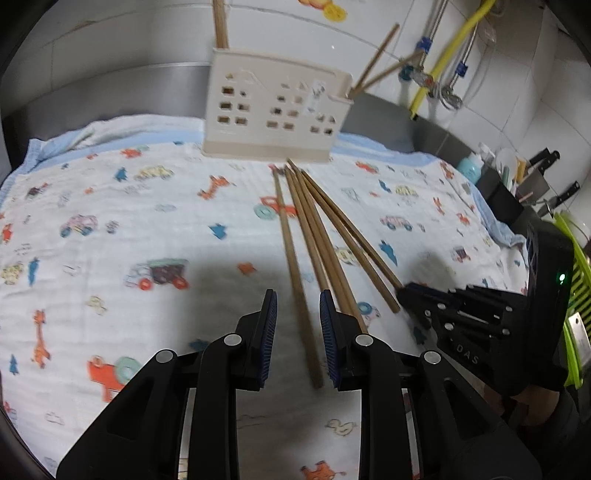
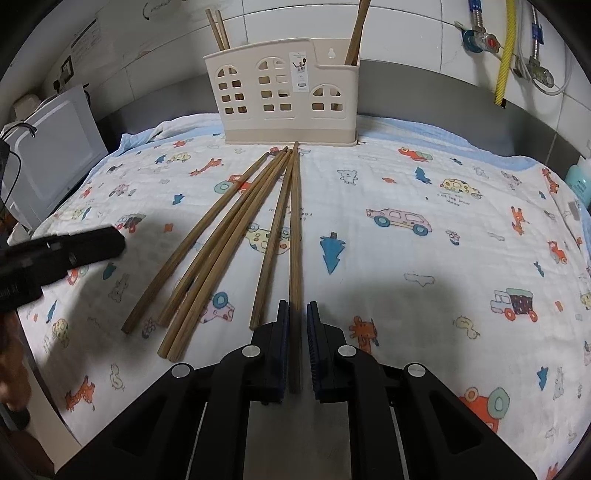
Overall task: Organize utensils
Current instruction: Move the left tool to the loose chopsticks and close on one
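Right gripper (image 2: 295, 310): clamped on the rightmost chopstick (image 2: 294, 229), near end.
Left gripper (image 1: 297, 314): jaws apart, straddling the leftmost chopstick (image 1: 291, 251).
Holder (image 2: 282, 98): far side.

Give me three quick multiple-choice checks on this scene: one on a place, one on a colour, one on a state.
1. Where does the utensil holder stand? A at the cloth's far edge, by the tiled wall; B between the right fingers; C on the near edge.
2. Holder's colour? A green; B cream; C black.
3. The right gripper is: A wide open; B shut on a knife; C shut on a chopstick.
Key: 1 A, it stands beyond the chopsticks' far tips; 2 B, cream walls; 3 C, its fingers clamp the rightmost chopstick.
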The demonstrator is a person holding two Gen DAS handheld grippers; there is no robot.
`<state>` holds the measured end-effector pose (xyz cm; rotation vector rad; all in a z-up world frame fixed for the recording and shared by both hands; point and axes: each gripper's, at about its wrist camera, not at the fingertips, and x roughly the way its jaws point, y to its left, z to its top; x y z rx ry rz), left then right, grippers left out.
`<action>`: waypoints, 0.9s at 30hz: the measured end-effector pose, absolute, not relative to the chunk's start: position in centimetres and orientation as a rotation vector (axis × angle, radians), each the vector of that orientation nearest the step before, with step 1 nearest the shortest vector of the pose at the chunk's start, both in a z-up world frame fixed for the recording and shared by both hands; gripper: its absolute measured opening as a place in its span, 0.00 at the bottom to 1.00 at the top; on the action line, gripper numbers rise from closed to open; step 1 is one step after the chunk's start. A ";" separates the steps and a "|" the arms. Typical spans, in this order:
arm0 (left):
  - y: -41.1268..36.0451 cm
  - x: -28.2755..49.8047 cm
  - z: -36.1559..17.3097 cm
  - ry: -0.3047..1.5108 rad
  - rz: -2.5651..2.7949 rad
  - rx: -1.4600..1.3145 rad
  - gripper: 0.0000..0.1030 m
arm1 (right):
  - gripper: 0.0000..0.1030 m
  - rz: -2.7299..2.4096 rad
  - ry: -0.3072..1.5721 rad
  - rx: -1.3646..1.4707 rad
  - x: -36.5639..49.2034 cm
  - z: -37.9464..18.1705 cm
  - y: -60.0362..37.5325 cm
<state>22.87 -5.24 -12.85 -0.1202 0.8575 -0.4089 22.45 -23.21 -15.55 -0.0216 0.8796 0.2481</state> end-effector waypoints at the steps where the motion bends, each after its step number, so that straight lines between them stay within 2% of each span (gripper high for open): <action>1: -5.6 23.0 -13.1 0.865 -0.411 -0.117 0.24 | 0.09 0.251 0.879 -0.016 22.5 -15.6 -23.3; 15: -7.4 24.8 -15.4 0.933 -0.355 -0.084 0.22 | 0.09 0.283 0.866 -0.001 22.4 -15.7 -23.7; 24: -8.3 25.3 -15.6 0.926 -0.285 0.000 0.07 | 0.07 0.278 0.857 -0.016 22.4 -15.8 -23.6; 27: -8.1 25.5 -15.4 0.940 -0.287 -0.009 0.06 | 0.06 0.281 0.860 -0.001 22.4 -15.7 -23.7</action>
